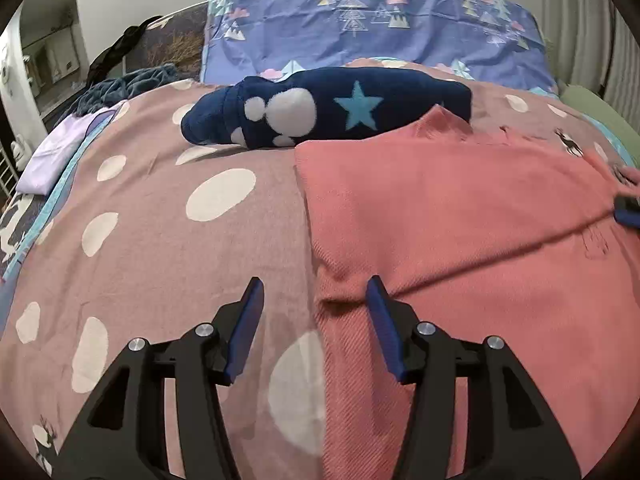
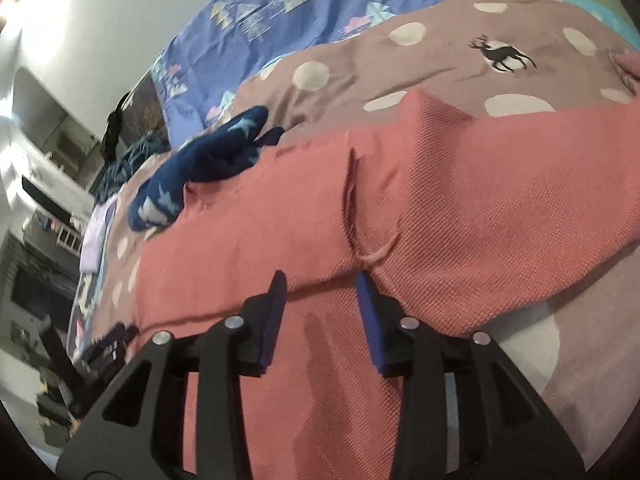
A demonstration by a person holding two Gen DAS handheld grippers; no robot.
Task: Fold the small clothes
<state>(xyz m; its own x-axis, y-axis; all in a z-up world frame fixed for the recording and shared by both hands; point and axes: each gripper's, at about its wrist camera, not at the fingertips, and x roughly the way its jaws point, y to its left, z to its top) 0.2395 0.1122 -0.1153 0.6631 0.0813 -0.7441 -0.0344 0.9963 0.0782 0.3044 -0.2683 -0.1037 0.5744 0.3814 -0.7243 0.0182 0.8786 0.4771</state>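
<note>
A coral-pink knitted garment (image 1: pixel 460 216) lies spread on the dotted mauve blanket (image 1: pixel 168 240), with a fold line running across it. My left gripper (image 1: pixel 315 284) hangs open over the garment's left edge; its pads touch nothing. In the right wrist view the same garment (image 2: pixel 460 200) shows a folded flap and a seam with a loose thread. My right gripper (image 2: pixel 321 280) is open just above the flap's near edge, nothing pinched between its fingers. A blue fingertip of the right gripper (image 1: pixel 628 214) shows at the garment's right side in the left wrist view.
A rolled navy garment with a light-blue star and white blobs (image 1: pixel 328 110) lies behind the pink one, touching its far corner. A folded lilac cloth (image 1: pixel 56 156) sits at the left edge of the bed. A purple tree-print pillow (image 1: pixel 360 28) lies at the head.
</note>
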